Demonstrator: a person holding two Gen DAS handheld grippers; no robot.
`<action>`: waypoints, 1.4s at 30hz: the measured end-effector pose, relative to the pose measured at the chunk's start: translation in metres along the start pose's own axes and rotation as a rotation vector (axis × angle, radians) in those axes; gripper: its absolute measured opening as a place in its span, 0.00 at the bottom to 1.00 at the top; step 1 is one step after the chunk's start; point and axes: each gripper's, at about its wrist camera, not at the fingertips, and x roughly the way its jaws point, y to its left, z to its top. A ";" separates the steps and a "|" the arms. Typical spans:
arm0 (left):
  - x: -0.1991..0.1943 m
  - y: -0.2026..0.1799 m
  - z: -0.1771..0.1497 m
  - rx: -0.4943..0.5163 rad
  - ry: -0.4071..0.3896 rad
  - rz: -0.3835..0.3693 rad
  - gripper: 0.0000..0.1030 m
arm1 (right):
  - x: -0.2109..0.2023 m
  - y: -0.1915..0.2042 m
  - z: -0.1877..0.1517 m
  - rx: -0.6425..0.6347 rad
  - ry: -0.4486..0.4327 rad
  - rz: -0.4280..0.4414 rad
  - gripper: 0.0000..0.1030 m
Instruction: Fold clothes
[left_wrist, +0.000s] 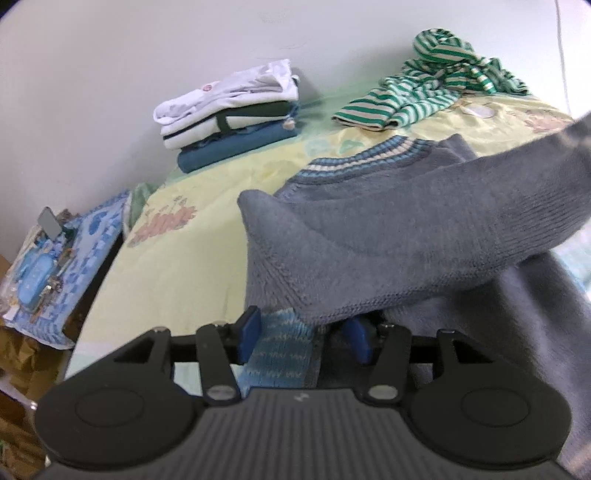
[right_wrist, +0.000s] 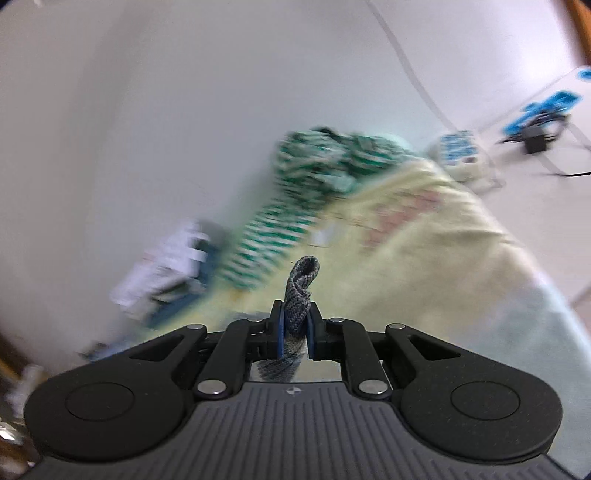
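Sweater (left_wrist: 406, 229) fabric sits pinched inside right claw (right_wrist: 295, 332), draped over left claw (left_wrist: 303, 332).

**Open bedspread on the left, clothes crowding the middle and back**

From the left wrist view we see a bare stretch of yellow bedspread (left_wrist: 177, 266) left of the grey sweater (left_wrist: 406, 236), wide enough for a gripper to pass. The sweater's lifted sleeve (left_wrist: 498, 192) spans the right side and blocks the way there. Along the wall (left_wrist: 110, 74) at the back, a stack of folded clothes (left_wrist: 229, 114) and a crumpled green striped garment (left_wrist: 436, 81) stand well apart, with bare bedspread between them. At the bed's left edge sits a cluttered blue patterned cloth (left_wrist: 85, 251).
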 end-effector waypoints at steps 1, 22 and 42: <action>-0.002 0.001 -0.001 0.002 -0.003 -0.012 0.53 | 0.004 -0.004 -0.003 -0.009 0.009 -0.048 0.12; -0.025 -0.001 -0.022 0.050 -0.013 -0.147 0.61 | -0.006 -0.008 -0.008 -0.043 -0.036 -0.151 0.11; -0.099 0.070 -0.091 -0.004 0.110 -0.266 0.73 | 0.002 0.036 -0.024 -0.273 0.105 -0.053 0.38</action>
